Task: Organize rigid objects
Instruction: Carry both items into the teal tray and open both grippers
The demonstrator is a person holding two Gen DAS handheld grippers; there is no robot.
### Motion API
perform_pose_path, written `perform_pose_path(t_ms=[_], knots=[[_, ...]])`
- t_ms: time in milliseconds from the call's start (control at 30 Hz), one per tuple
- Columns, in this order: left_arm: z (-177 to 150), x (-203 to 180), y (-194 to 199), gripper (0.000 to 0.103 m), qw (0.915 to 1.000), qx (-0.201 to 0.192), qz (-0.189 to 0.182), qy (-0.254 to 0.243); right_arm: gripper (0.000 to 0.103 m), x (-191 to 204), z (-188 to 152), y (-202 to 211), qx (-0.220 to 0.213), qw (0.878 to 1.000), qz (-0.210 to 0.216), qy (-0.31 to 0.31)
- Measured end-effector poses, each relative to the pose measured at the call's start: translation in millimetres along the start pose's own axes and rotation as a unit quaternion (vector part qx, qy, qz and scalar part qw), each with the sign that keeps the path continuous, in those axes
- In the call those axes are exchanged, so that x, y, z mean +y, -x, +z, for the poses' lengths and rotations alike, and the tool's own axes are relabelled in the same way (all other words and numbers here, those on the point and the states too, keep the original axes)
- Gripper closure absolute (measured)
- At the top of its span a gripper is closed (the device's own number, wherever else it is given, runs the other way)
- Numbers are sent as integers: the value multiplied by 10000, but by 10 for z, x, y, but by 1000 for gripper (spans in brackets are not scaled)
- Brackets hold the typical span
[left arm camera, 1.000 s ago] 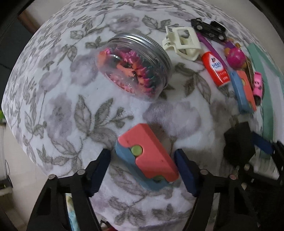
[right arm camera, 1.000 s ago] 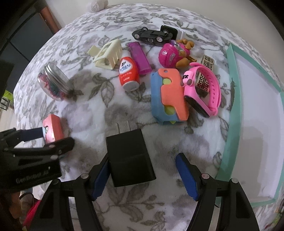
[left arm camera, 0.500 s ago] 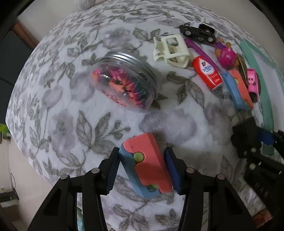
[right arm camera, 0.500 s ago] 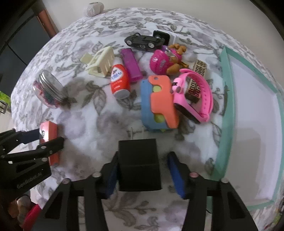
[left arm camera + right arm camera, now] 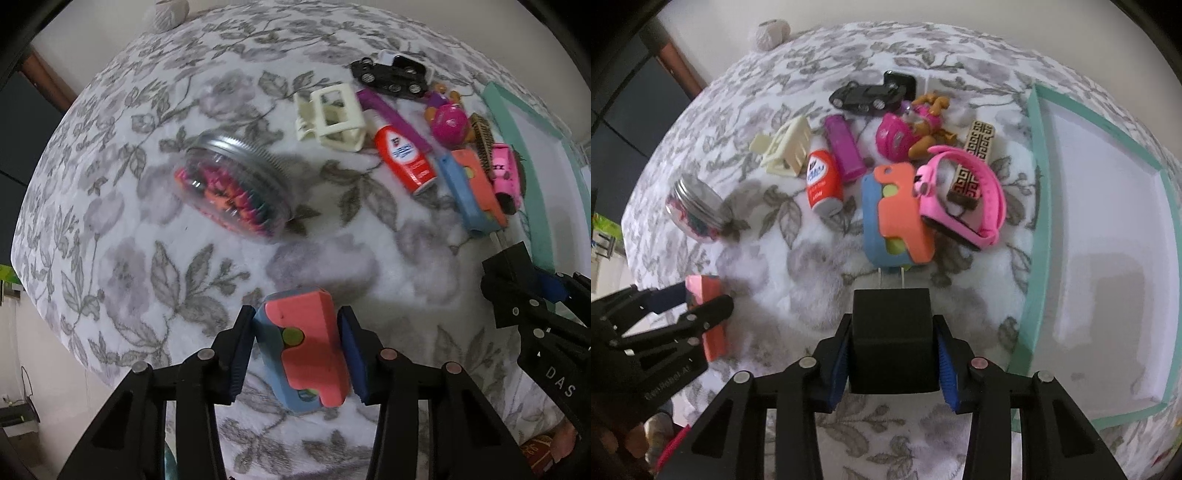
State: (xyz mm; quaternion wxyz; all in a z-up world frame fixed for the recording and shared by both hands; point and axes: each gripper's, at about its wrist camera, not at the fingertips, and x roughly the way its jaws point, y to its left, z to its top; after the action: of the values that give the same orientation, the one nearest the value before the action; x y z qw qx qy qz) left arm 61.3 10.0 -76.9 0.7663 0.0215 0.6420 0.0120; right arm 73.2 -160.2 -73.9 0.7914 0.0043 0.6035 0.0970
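Two grippers hang over my floral blanket (image 5: 122,229), pale wall at twelve o'clock. Left gripper (image 5: 295,345) is closing on the coral-blue toy (image 5: 303,347); right gripper (image 5: 892,352) is closing on the black charger (image 5: 892,339).

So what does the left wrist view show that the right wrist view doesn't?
Left wrist only: the flat face of the pink-and-blue case between the closing left claw and its green button.

Right wrist only: the whole teal-rimmed tray, the pup figurine, and the black charger head-on in the closing right claw.

Both: the jar, cream hair clip, red tube, toy car.
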Motion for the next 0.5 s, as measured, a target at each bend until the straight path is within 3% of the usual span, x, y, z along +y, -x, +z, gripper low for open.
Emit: perform_pose_path(t_ms=[233, 500], knots=[[63, -88, 205, 56, 9998, -139, -100, 61, 60, -107, 35, 140, -136, 9995, 187, -218], [288, -281, 834, 56, 9967, -649, -463, 140, 60, -244, 93, 478, -767, 9953, 312, -502]])
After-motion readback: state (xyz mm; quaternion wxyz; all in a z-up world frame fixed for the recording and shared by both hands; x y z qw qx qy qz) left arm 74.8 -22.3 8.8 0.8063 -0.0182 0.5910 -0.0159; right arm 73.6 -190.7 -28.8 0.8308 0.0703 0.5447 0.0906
